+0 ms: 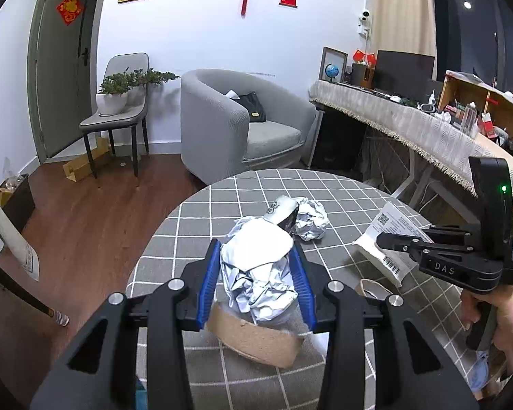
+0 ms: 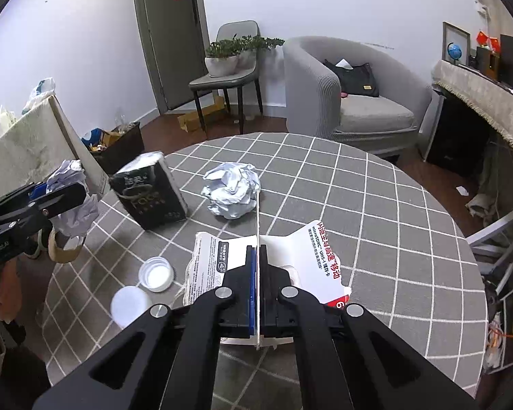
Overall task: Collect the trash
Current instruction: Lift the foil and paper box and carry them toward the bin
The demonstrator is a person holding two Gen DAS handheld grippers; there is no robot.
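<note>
The left gripper (image 1: 256,273) had its blue pads pressed on a crumpled ball of white paper (image 1: 260,266) and held it up off the round table (image 1: 201,212) with the grey checked cloth; a roll of brown tape (image 1: 256,335) lay under it on the cloth; the right gripper (image 2: 257,273) had its tongs squeezed together on a thin white card edge (image 2: 257,225) that stood up between them; that edge seemed to belong to the torn white packet (image 2: 321,259) lying flat under the tongs, but that could not be told for sure; another paper ball (image 2: 232,191) sat near the middle of the table, just beside a leaning black box (image 2: 150,191); two small white caps (image 2: 155,273) lay near the packet; so the step in hand looked like picking up, with one piece in each tool; next, both pieces would need carrying to a bin, maybe the dark box on the floor (image 2: 119,147), without dropping them; the thin card could slip, so a firm squeeze would matter.
</note>
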